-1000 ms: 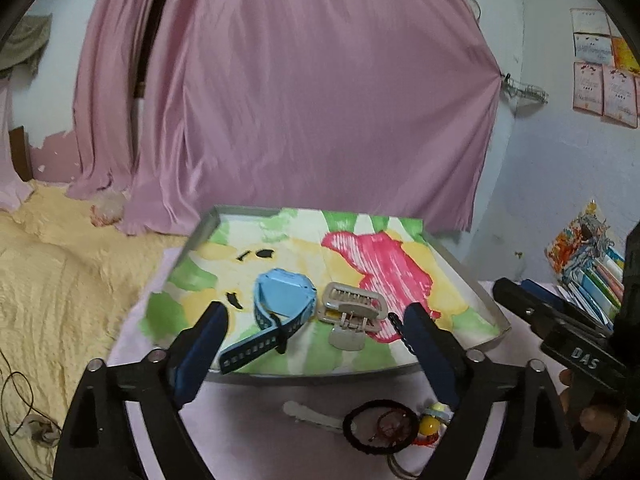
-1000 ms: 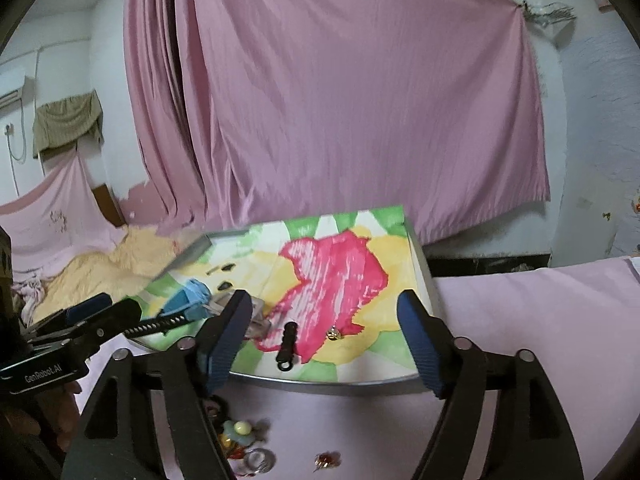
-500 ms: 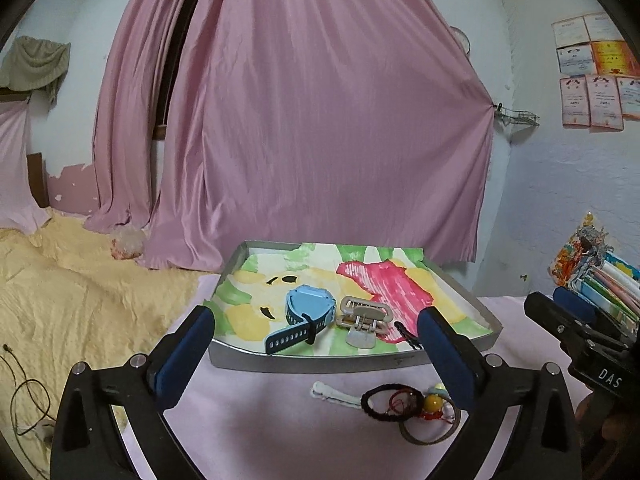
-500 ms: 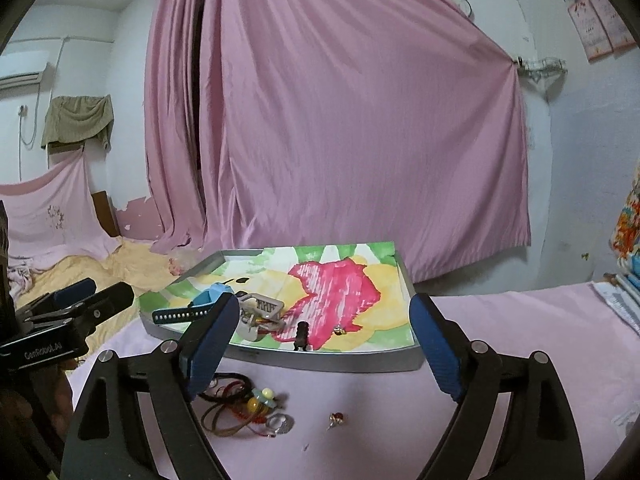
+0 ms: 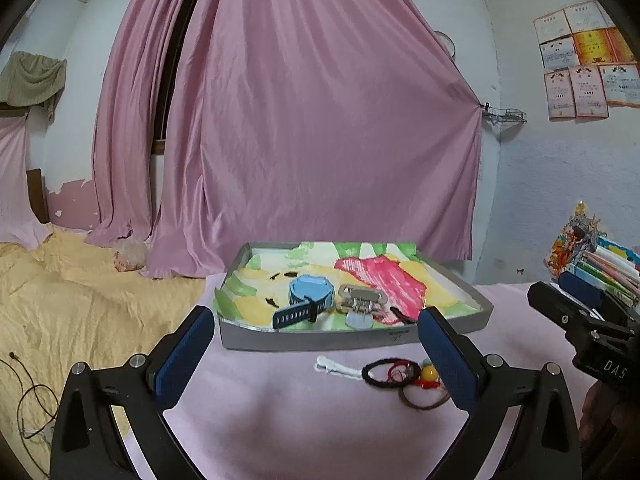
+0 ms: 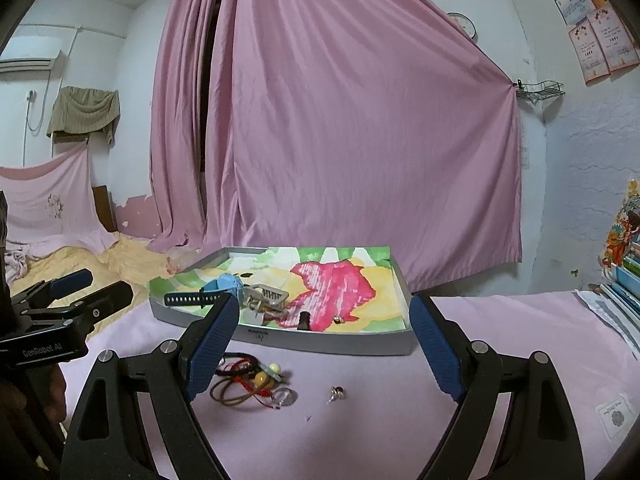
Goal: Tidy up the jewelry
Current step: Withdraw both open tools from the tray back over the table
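Note:
A grey tray (image 5: pixel 352 340) (image 6: pixel 328 340) lined with a painted sheet sits on the pink cloth. In it lie a blue watch (image 5: pixel 310 294) (image 6: pixel 224 286), a silver clasp piece (image 5: pixel 360 300) (image 6: pixel 266 296), a small black clip (image 6: pixel 305 320) and a tiny earring (image 6: pixel 338 320). In front of the tray lie a white hair clip (image 5: pixel 334 366), hair ties with beads (image 5: pixel 400 374) (image 6: pixel 248 378) and a small earring (image 6: pixel 336 394). My left gripper (image 5: pixel 316 356) is open, short of the tray. My right gripper (image 6: pixel 324 344) is open above the loose pieces.
A yellow blanket (image 5: pixel 80 300) covers the bed at left, with cables (image 5: pixel 28 400) on it. Pink curtains (image 5: pixel 320 140) hang behind the tray. A stack of books (image 5: pixel 600 268) (image 6: pixel 624 280) stands at the right edge of the cloth.
Both grippers have pulled back and up from the tray. The tray now looks smaller, and the loose hair ties and earring in front of it have come into fuller view.

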{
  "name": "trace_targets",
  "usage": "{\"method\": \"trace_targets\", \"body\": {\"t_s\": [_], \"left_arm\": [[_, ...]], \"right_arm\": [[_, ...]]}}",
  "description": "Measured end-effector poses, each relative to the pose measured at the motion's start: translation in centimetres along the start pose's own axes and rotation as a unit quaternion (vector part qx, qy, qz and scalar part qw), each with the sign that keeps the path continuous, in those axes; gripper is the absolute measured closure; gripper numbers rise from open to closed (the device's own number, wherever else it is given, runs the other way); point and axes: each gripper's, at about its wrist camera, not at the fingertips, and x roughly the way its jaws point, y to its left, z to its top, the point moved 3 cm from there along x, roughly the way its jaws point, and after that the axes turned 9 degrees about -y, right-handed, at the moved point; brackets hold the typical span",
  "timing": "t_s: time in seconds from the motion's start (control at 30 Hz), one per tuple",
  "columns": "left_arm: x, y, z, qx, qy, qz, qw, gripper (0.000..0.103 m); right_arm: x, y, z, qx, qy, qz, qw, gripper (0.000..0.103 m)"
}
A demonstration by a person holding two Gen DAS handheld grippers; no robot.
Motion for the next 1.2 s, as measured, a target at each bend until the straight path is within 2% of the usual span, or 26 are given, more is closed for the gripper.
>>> {"method": "trace_targets", "body": {"t_s": [0.57, 0.97, 1.13, 1.2], "left_arm": [[1.4, -0.5, -3.1, 0.004, 0.087, -0.031, 0.9957, 0.001], [3.7, -0.9, -4.2, 0.004, 0.155, -0.043, 0.9870, 0.001], [4.4, -1.0, -4.5, -0.004, 0.178, -0.052, 0.9827, 0.001], [4.8, -1.0, -4.6, -0.008, 0.189, -0.059, 0.9802, 0.001]], "right_arm": [[0.9, -1.0, -2.8, -0.003, 0.078, 0.003, 0.997, 0.020], [3.7, -1.4, -5.2, 0.012, 0.170, 0.010, 0.985, 0.020], [4.6, -1.5, -5.8, 0.020, 0.199, 0.015, 0.980, 0.025], [5.1, -1.5, -6.1, 0.022, 0.211, 0.018, 0.977, 0.031]]}}
